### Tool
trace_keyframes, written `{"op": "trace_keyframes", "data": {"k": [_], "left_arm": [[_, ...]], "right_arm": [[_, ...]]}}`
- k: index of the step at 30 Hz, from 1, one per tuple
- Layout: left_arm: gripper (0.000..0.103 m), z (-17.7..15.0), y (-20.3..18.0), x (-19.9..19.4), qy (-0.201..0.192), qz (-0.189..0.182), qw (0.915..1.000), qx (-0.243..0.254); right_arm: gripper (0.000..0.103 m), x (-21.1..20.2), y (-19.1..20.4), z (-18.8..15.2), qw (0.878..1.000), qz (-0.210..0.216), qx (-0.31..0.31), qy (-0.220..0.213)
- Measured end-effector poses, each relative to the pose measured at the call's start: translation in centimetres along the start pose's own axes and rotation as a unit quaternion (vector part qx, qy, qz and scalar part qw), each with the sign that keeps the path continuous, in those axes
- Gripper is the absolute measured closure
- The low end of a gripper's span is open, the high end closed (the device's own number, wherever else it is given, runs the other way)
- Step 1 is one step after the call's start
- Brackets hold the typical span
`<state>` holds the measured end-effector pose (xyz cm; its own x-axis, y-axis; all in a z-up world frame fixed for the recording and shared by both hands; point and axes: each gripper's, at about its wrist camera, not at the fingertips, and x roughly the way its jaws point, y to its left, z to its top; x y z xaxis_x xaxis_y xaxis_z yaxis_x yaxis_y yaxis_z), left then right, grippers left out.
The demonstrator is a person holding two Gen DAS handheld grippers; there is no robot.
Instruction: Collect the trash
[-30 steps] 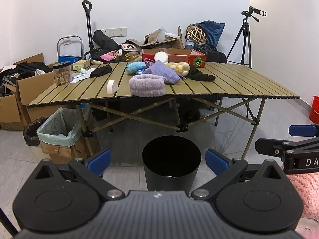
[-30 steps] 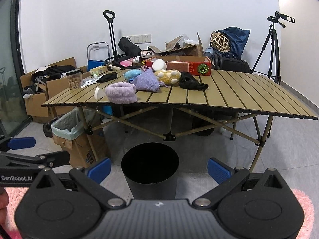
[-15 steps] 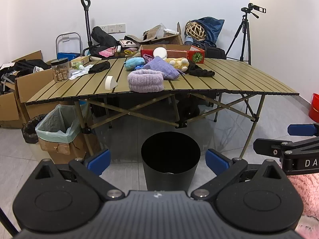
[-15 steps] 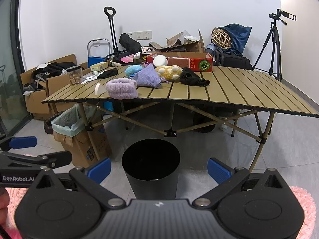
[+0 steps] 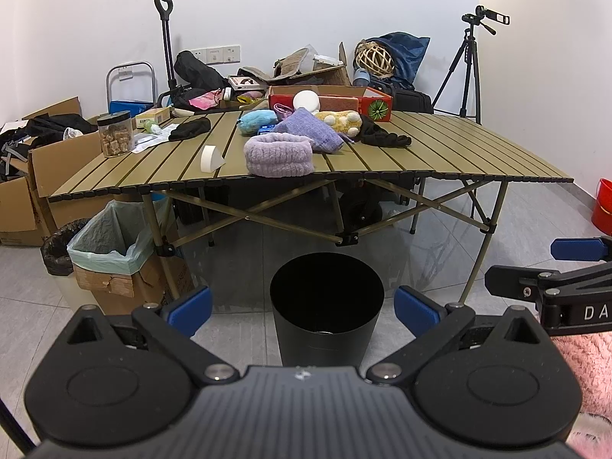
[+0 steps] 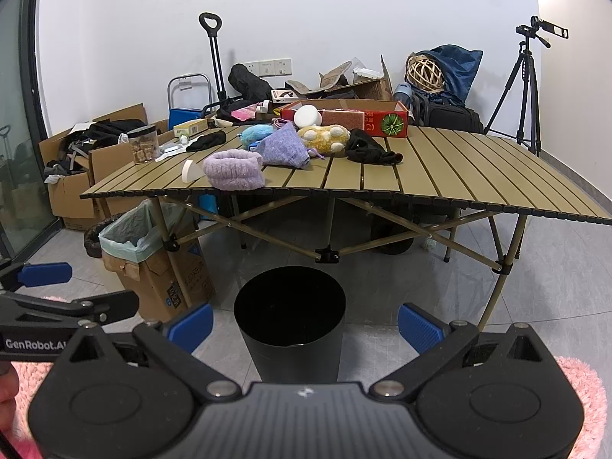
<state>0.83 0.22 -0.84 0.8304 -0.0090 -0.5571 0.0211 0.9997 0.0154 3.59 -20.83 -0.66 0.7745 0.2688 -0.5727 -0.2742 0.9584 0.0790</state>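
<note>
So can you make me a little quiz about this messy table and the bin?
1. True or false: the black bin stands on the floor in front of the table.
2. What colour is the fluffy headband near the table's front edge?
3. Which is held: A) the tape roll, B) the jar, C) nothing?

Key: 1 true. 2 purple. 3 C; the left hand-held gripper and right hand-held gripper are open.

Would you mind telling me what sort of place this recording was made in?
Probably a spare room used as a makeshift recording space, not a lived-in home: a folding table heaped with odd items, open cardboard boxes along the wall, and a camera on a tripod in the corner.
</note>
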Motion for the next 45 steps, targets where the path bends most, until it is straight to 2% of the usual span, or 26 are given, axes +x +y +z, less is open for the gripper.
{"op": "trace_keyframes", "data": {"k": [29, 45], "left_arm": [[0.000, 0.0, -0.1, 0.0, -0.004, 0.000, 1.0000, 0.006], [0.000, 0.3, 0.2, 0.9, -0.009, 0.014, 0.9998, 0.012]], "right_arm": [[0.000, 0.1, 0.0, -0.1, 1.000, -0.001, 0.000, 0.000], [0.000, 1.4, -0.6, 0.2, 1.000, 0.000, -0.004, 0.005]]}}
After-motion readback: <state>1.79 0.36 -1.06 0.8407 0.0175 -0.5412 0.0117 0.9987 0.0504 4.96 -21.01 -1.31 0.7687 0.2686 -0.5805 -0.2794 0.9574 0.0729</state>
